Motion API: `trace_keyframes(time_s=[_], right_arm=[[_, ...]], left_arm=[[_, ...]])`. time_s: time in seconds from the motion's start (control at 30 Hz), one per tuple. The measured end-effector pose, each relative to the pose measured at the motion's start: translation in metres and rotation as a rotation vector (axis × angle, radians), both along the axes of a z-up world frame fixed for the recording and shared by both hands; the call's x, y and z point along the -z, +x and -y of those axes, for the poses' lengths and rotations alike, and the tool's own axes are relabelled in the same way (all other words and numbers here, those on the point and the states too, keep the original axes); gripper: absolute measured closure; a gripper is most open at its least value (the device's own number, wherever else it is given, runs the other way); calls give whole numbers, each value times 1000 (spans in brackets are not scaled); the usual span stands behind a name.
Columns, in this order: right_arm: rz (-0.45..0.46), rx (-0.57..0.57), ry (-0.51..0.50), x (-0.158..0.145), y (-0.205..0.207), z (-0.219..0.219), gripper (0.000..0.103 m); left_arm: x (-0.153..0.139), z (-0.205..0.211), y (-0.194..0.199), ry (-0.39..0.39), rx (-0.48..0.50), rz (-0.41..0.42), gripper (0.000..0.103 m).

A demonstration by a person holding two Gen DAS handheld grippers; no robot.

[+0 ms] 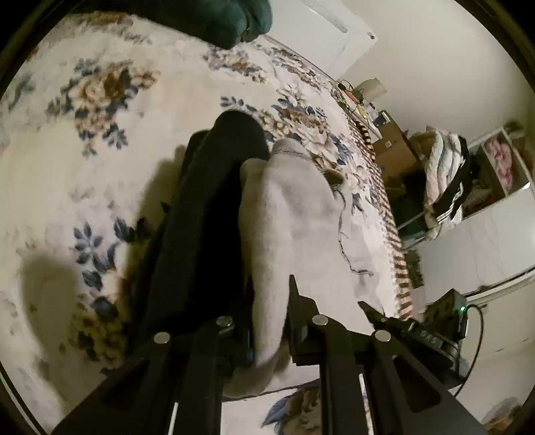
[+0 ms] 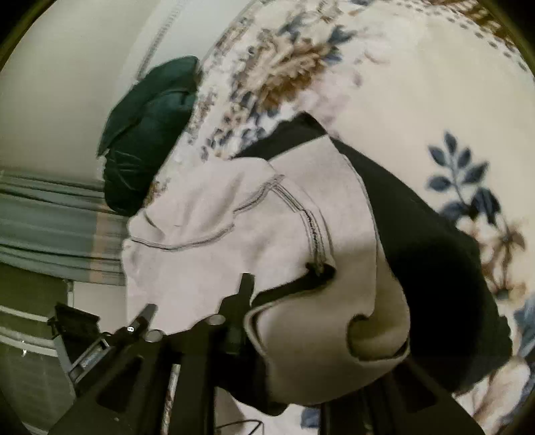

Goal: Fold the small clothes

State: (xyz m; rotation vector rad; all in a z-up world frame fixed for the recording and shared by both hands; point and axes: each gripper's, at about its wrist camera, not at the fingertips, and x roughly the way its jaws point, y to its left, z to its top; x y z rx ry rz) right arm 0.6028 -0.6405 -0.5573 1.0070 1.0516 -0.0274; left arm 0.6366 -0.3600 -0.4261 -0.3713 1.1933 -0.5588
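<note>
you have the grey-and-black garment [image 1: 287, 214] lifted off the floral blanket [image 1: 100, 150], and it hangs between your two tools, with the dark green pillow [image 1: 230, 20] at the far edge of the blanket beyond it. your left gripper [image 1: 269, 338] is clamped on the grey fleece at the near end of the garment, cloth bunched between its fingers. your right gripper [image 2: 321, 334] looks closed on a thick grey fold [image 2: 317, 318] of the same garment, though one finger is buried under cloth, so that grip is harder to judge. the risk from here: the black layer [image 2: 434, 267] hangs loose beside the grey one, so if you lay it down unevenly it may slide out and spoil the fold, and a bunched grip could drag the edge askew
</note>
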Motion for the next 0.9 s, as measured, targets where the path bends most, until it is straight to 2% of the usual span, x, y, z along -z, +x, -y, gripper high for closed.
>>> trace_keyframes(time_s=[0.03,0.07,0.13,0.17,0.2,0.23,0.27,0.33,0.37,0.43,0.57,0.77,0.9], right_arm=[[-13,0,-26,-3,-2,1,38],[-22,-4,-69,-10,-5,1,33],[-42,-31,-242,-33,-13,-6,20],[-55,-41,-319,-42,-17,-10,17],[-74,-51,-413,-55,-23,-16,10],[-80,-59,-468,-64,-28,-20,4],[-97,-69,-544,-75,-35,-27,3],[-117,-80,-636,-92,-44,-36,1],[-122,-87,-676,-101,-50,-41,1],[-123,-90,-726,-120,-62,-46,1],[-106,-96,-758,-160,-87,-56,1],[-46,-78,-815,-242,-135,-77,0],[-1,-60,-849,-301,-177,-97,0]], left_arm=[[-7,2,-3,40,6,21,87],[-13,3,-6,70,2,31,87],[-27,5,-14,132,-6,57,87],[-37,6,-21,174,-13,87,87],[-44,6,-28,221,-19,115,80],[-52,8,-35,271,-23,141,68],[-59,9,-42,309,-27,160,60],[-69,10,-55,373,-35,187,14],[-73,12,-62,397,-37,195,9],[-86,14,-77,444,-38,210,9],[-111,15,-102,473,-33,224,9],[-165,9,-143,484,-50,267,9],[-208,-4,-180,465,-55,300,9]])
